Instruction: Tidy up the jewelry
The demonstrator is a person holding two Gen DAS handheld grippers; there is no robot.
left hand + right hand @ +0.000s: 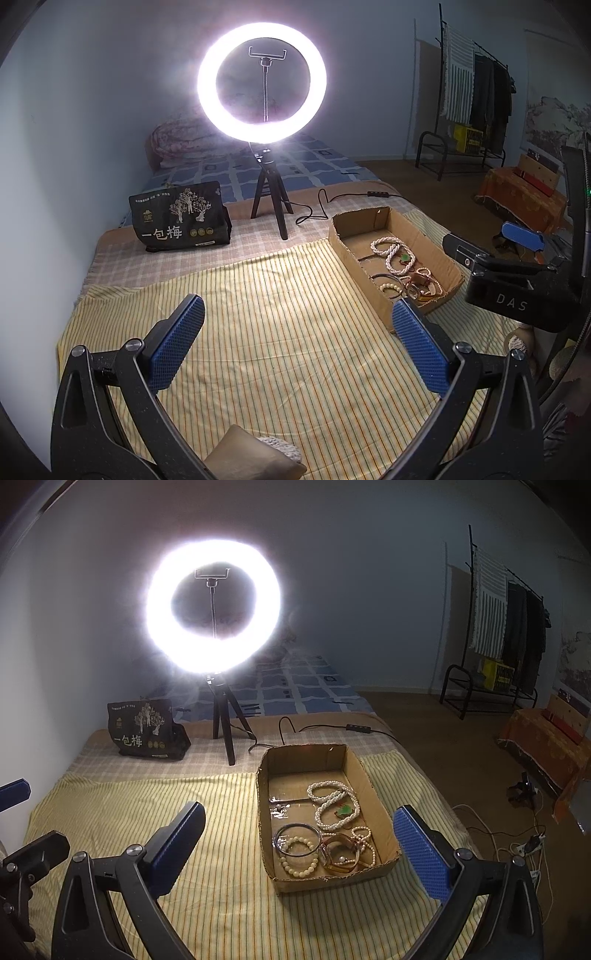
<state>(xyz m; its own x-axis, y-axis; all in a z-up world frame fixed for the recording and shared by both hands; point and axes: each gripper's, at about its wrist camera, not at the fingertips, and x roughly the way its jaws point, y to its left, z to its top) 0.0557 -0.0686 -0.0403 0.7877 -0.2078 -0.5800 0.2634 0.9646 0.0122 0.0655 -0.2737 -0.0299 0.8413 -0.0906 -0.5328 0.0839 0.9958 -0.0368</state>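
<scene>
My right gripper (299,849) hangs spread wide and holding nothing, its blue pads (421,853) standing either side of the near end of the box (380,805). The box lies straight ahead of it on the striped cloth (147,812), long axis running away from me toward the ring light (213,607). All the jewelry I can see sits inside it: the pearl strand (332,805) with a green pendant in the middle, and at the near end the dark bangle (297,839), the bead bracelet (298,860) partly inside it, and just right of those a watch (341,851), I think, though glare blurs it.

My left gripper (297,339) is also spread and empty, over bare cloth, with the box off to its right and forward. So the right is the nearer one by far. I judge the bangle and bracelet are the closest reach: forward and down past the near wall. That wall stands between my pads and the pieces, so I would come in from above rather than level.
</scene>
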